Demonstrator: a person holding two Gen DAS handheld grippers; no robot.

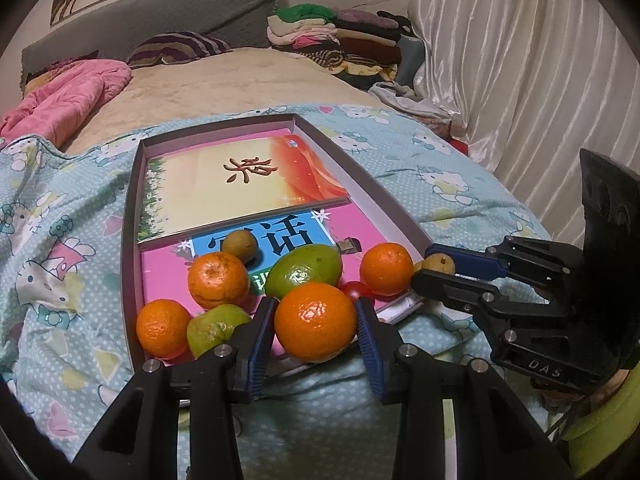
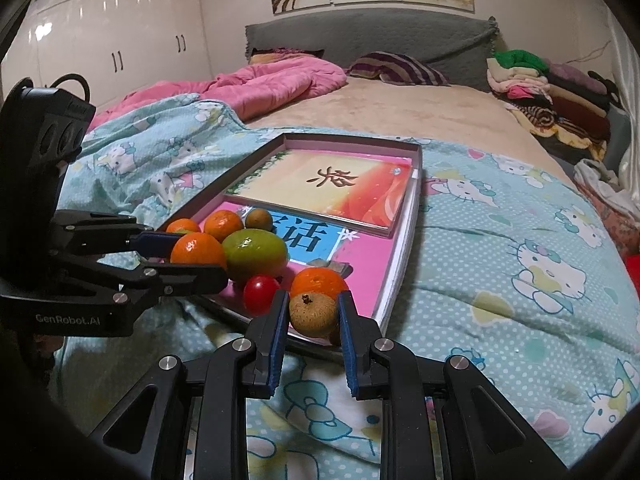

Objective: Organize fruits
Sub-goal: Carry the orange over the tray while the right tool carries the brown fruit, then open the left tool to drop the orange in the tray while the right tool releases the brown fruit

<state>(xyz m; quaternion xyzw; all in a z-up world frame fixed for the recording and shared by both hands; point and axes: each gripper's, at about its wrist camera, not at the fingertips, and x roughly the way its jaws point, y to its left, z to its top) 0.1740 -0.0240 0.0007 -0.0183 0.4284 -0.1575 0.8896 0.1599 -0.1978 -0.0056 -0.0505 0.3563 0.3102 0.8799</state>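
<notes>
Both tongs are clenched on fruit at the near edge of a shallow box [image 2: 416, 184] on the bed: left gripper [image 1: 316, 320] grasps an orange [image 1: 315, 322], right gripper [image 2: 313, 314] a small brown fruit [image 2: 312, 314], seemingly lifted for sorting.

Home bedroom: bed [image 2: 400, 108], wardrobe [image 2: 120, 40], folded clothes [image 1: 340, 36].
</notes>
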